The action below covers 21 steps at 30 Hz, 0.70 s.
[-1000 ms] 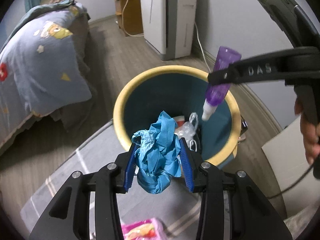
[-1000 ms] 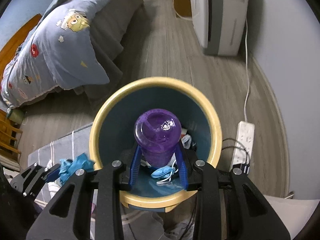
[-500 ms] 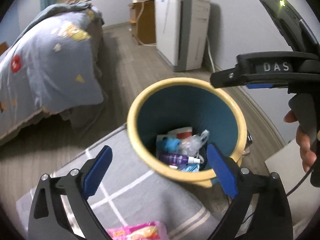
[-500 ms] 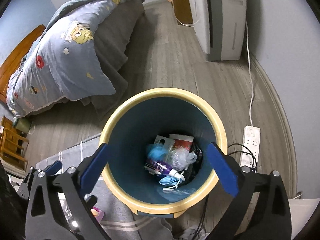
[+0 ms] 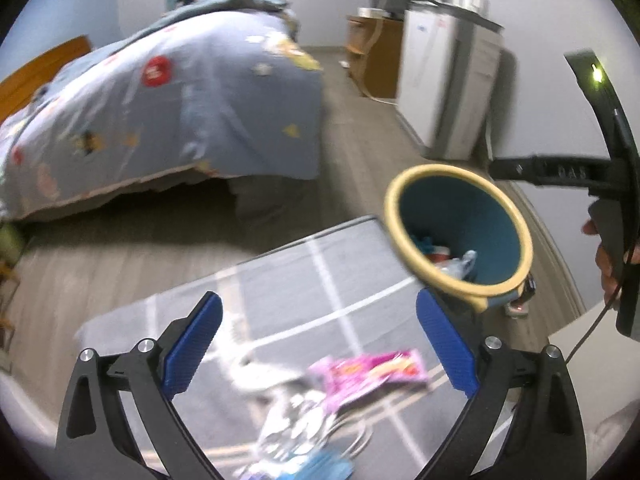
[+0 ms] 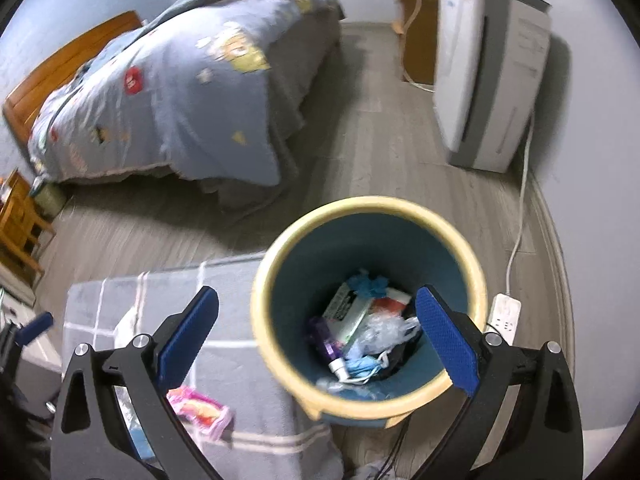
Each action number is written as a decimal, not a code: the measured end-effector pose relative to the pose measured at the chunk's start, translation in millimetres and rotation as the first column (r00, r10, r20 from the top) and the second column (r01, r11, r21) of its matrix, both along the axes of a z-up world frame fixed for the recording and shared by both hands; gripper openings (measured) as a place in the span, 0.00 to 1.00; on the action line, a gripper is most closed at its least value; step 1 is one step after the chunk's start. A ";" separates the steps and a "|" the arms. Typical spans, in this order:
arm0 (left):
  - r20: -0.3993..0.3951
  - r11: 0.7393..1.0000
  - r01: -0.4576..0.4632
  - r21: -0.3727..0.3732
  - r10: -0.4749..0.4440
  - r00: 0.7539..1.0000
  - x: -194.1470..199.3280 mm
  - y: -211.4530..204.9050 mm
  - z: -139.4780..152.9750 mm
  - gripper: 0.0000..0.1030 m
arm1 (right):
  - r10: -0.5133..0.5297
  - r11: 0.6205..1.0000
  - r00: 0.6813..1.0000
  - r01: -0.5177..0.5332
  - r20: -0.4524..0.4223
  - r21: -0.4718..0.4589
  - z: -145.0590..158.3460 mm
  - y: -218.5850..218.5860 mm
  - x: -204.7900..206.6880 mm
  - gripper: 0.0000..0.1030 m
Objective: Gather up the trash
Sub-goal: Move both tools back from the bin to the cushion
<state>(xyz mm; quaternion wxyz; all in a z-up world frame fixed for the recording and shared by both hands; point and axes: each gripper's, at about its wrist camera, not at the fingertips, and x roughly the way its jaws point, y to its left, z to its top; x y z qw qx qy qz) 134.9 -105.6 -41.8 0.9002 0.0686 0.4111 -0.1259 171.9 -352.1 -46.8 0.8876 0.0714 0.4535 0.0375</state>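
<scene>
In the right view, you are seeing one purple bottle (image 6: 326, 340) inside the bin (image 6: 472, 268); the left view is hiding it. Both the left gripper (image 5: 320, 344) and the right gripper (image 6: 318, 340) are gaping empty.

Left wrist view motion-smeared: pink printed snack wrapper (image 5: 370, 372) on grey checked mat (image 5: 280, 280) illegible; clear crinkled plastic (image 5: 296, 424) shapeless; light-blue item (image 5: 324, 466) cut by bottom edge. Round yellow-rimmed teal bin (image 6: 472, 264): purple bottle (image 6: 326, 338) half buried.

teal bin (image 6: 400, 248) yellow-rimmed; grey rug (image 5: 280, 280) white-checked.
</scene>
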 end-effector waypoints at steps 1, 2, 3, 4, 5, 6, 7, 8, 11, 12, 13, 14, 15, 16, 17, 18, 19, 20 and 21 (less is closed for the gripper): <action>0.003 1.000 -0.015 0.005 0.015 1.000 -6.0 9.5 4.0 0.94 | 0.013 1.000 1.000 -0.013 -0.004 0.000 0.6 6.7 -3.1 0.94; 0.010 0.999 -0.032 0.014 0.031 0.999 -14.7 21.3 8.3 0.94 | 0.028 1.000 1.000 -0.028 -0.009 0.000 1.1 15.5 -7.2 0.94; 0.013 0.999 -0.041 0.019 0.041 0.999 -20.4 27.6 10.9 0.94 | 0.044 0.999 0.999 -0.044 -0.018 0.000 1.2 24.1 -10.6 0.94; 0.015 0.998 -0.055 0.025 0.054 0.998 -27.9 37.1 14.2 0.94 | 0.054 0.999 0.998 -0.054 -0.023 -0.002 1.3 29.3 -12.9 0.94; 0.017 0.998 -0.065 0.026 0.064 0.998 -33.1 43.0 16.4 0.94 | 0.067 0.998 0.997 -0.068 -0.025 -0.009 2.7 38.3 -17.7 0.94; 0.017 0.997 -0.079 0.023 0.079 0.997 -40.4 52.7 18.9 0.94 | 0.077 0.997 0.997 -0.077 -0.023 -0.017 4.5 46.8 -23.1 0.94; 0.016 0.996 -0.092 0.019 0.092 0.996 -46.5 60.9 20.0 0.94 | 0.083 0.996 0.996 -0.083 -0.022 -0.020 5.4 52.6 -26.6 0.94; 0.015 0.994 -0.106 0.014 0.106 0.994 -53.2 68.6 20.4 0.94 | 0.089 0.996 0.996 -0.089 -0.021 -0.023 6.6 60.4 -32.4 0.94; 0.014 0.990 -0.137 0.007 0.137 0.990 -74.4 89.6 15.0 0.95 | 0.100 0.995 0.995 -0.100 -0.033 -0.012 5.1 80.1 -46.8 0.94; 0.008 0.989 -0.149 0.011 0.149 0.989 -79.9 95.3 10.2 0.95 | 0.101 0.995 0.994 -0.101 -0.042 -0.007 3.0 86.3 -51.9 0.94; -0.002 0.988 -0.155 0.013 0.155 0.988 -84.4 99.5 4.8 0.95 | 0.100 0.995 0.994 -0.100 -0.054 -0.006 -0.3 92.8 -56.9 0.94; -0.010 0.988 -0.155 0.015 0.156 0.988 -87.6 101.8 1.1 0.95 | 0.097 0.995 0.993 -0.097 -0.065 -0.005 -3.4 97.8 -60.4 0.94; -0.016 0.988 -0.154 0.021 0.154 0.988 -91.2 104.4 -4.6 0.95 | 0.096 0.995 0.993 -0.096 -0.073 -0.005 -5.8 101.8 -63.1 0.94; -0.016 0.988 -0.150 0.026 0.150 0.989 -93.7 105.5 -9.4 0.95 | 0.094 0.995 0.992 -0.095 -0.085 -0.008 -10.1 108.4 -67.6 0.94; -0.019 0.989 -0.144 0.033 0.145 0.989 -95.7 106.4 -14.3 0.95 | 0.094 0.995 0.991 -0.096 -0.096 -0.013 -14.0 113.3 -70.6 0.94; -0.029 0.989 -0.141 0.042 0.143 0.989 -97.3 107.3 -22.8 0.95 | 0.094 0.995 0.990 -0.096 -0.104 -0.018 -17.4 117.5 -73.7 0.94; -0.046 0.989 -0.143 0.046 0.145 0.988 -97.4 107.8 -29.7 0.95 | 0.095 0.995 0.989 -0.098 -0.112 -0.020 -21.3 121.2 -76.3 0.94; -0.063 0.988 -0.144 0.046 0.147 0.987 -97.2 108.4 -35.5 0.95 | 0.099 0.995 0.987 -0.102 -0.123 -0.015 -26.6 125.7 -79.3 0.94; -0.073 0.988 -0.146 0.043 0.148 0.986 -96.5 108.9 -40.0 0.95 | 0.099 0.995 0.986 -0.102 -0.133 -0.016 -31.1 129.8 -80.4 0.94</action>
